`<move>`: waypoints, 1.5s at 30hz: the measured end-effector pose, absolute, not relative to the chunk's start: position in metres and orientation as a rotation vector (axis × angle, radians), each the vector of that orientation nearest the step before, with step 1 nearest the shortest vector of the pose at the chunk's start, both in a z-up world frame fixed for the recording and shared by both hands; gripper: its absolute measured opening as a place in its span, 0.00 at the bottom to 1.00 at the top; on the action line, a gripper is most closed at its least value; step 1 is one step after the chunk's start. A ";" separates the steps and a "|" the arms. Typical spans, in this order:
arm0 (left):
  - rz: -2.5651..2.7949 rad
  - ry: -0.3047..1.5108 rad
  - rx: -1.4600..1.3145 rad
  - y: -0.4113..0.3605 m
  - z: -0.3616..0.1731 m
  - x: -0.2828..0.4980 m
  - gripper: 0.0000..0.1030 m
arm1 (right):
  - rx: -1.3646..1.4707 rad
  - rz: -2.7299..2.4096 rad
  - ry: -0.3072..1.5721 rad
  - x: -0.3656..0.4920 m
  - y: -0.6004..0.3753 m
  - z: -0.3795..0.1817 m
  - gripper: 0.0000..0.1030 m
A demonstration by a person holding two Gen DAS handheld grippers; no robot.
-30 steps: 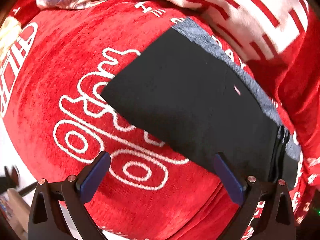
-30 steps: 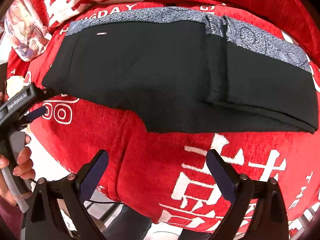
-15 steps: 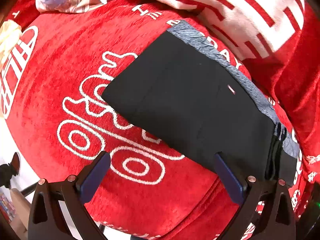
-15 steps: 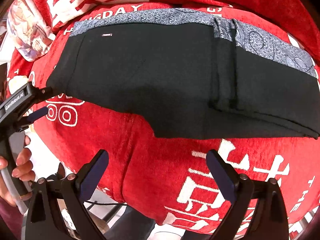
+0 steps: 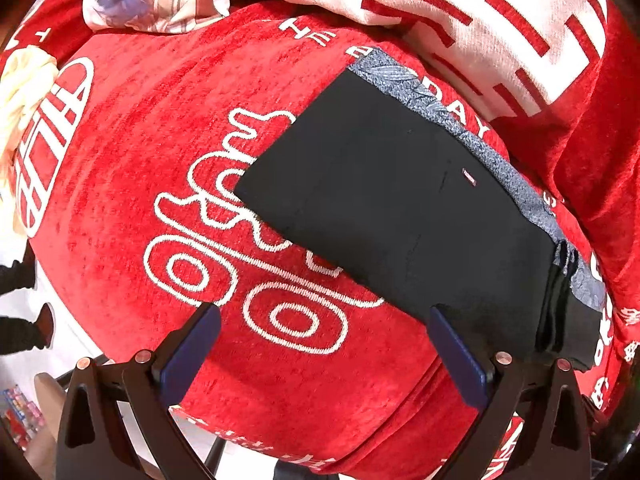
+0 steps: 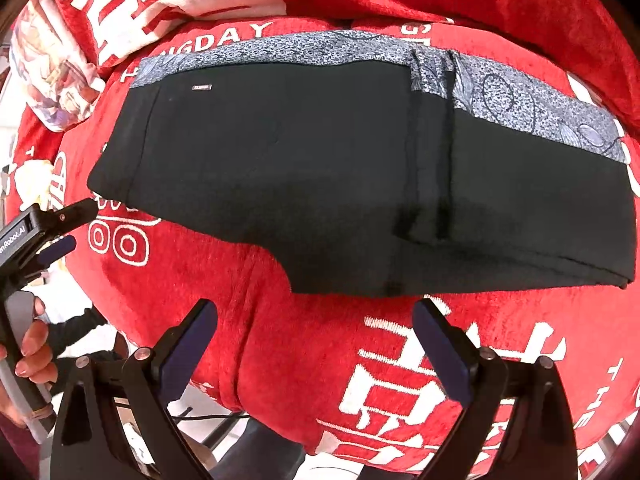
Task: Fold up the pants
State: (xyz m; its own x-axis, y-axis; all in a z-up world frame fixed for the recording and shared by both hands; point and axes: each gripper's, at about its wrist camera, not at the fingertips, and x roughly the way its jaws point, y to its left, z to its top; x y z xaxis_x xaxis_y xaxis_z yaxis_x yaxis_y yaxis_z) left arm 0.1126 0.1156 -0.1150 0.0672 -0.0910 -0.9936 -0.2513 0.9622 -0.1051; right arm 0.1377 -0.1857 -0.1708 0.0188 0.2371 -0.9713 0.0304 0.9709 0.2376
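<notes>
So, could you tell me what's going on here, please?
A person is folding black pants with a patterned grey band on a red printed blanket, using a handheld gripper in each hand. The pants already lie folded over on themselves. Both the left gripper and the right gripper are open and hold nothing, hovering at the near edge of the pants. The left gripper's right finger sits in front of that edge.

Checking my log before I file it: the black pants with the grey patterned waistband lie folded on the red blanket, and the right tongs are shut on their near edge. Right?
Not quite. In the right wrist view, the right tongs are open and hold nothing. The black pants with the grey patterned waistband do lie folded on the red blanket.
</notes>
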 end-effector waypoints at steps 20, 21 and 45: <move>0.091 1.502 -0.267 0.106 -0.118 0.114 1.00 | 0.237 0.128 1.538 0.132 -0.203 -0.164 0.96; 0.091 1.500 -0.265 0.106 -0.120 0.114 1.00 | 0.240 0.129 1.534 0.132 -0.202 -0.163 0.96; 0.095 1.514 -0.284 0.106 -0.140 0.116 1.00 | 0.229 0.120 1.554 0.130 -0.198 -0.164 0.96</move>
